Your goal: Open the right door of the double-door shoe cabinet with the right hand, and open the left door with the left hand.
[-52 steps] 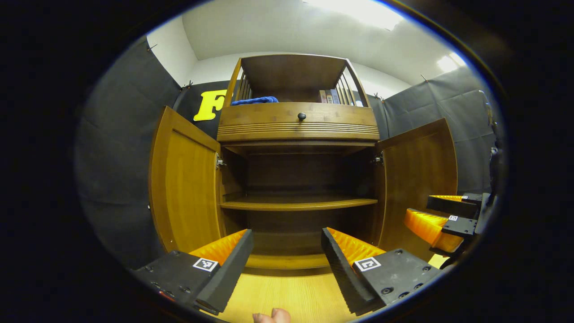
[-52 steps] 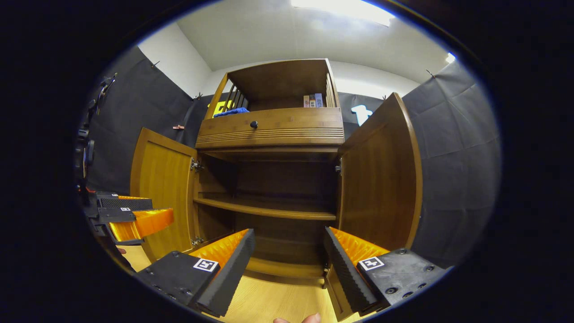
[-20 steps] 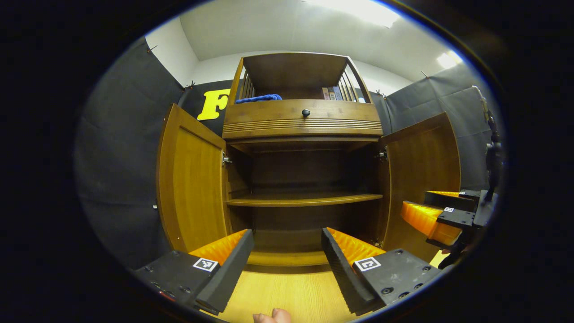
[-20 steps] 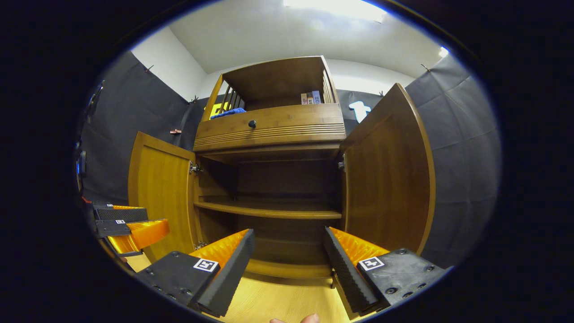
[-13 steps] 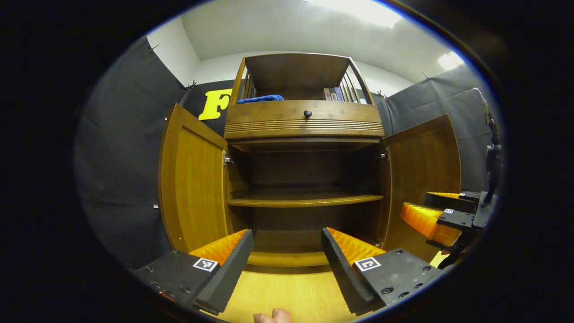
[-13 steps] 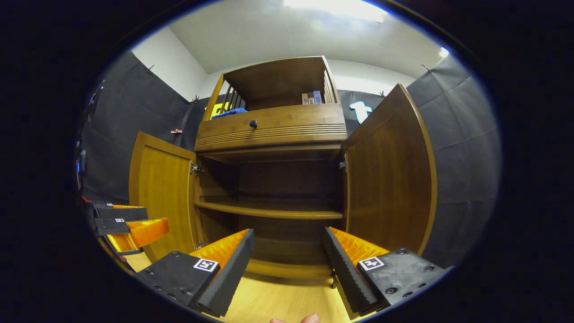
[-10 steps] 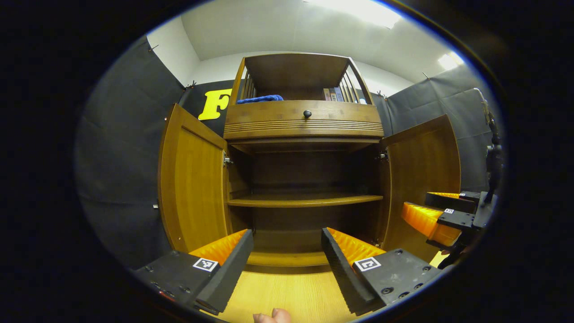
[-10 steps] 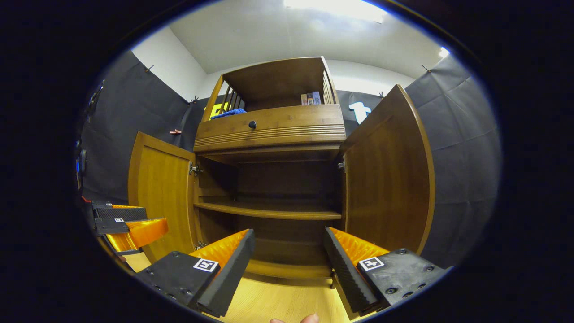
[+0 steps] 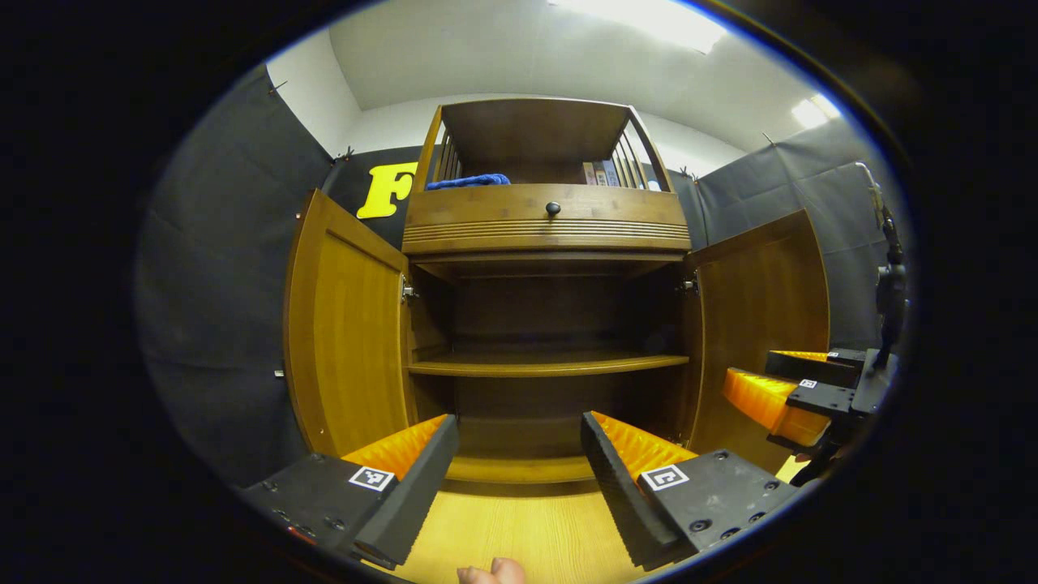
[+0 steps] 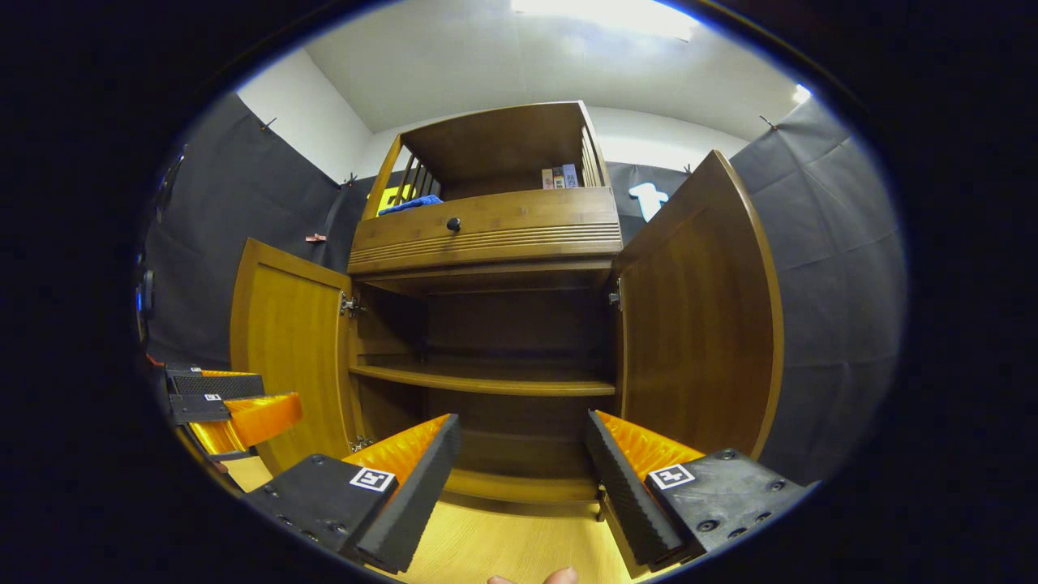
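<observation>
The brown wooden shoe cabinet [image 9: 547, 235] stands with both doors swung wide: the left door [image 9: 345, 332] and the right door [image 10: 697, 324]. Its inner shelf [image 9: 547, 365] is bare. The left gripper [image 9: 519, 454] hangs released, fingers apart, before the opening; the right gripper [image 10: 523, 458] likewise, gripping nothing.

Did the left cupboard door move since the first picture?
Yes. The left door swung wider open, its outer edge now higher against the drawer.
</observation>
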### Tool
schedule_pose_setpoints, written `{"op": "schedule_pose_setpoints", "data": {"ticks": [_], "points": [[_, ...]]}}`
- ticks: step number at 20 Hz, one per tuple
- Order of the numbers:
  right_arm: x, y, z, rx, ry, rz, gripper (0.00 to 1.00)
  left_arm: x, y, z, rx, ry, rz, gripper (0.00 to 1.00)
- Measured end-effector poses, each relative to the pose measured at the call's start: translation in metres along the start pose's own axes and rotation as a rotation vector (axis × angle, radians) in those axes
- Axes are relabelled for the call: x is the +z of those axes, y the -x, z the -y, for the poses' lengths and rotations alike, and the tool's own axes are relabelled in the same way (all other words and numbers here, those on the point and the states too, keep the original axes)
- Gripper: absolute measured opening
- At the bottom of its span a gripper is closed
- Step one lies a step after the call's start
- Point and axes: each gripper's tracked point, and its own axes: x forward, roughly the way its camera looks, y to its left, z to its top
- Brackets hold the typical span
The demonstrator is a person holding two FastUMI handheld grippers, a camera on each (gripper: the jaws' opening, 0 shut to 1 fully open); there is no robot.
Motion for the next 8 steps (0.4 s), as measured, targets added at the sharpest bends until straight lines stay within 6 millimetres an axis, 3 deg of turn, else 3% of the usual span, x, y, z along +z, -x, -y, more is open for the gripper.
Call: {"op": "schedule_pose_setpoints", "data": {"ticks": [8], "points": [[-0.0007, -0.0006, 0.0007, -0.002, 0.002, -0.003, 0.98, -0.0012, -0.0001, -0.0012, 0.005, -0.001, -0.009, 0.94]]}}
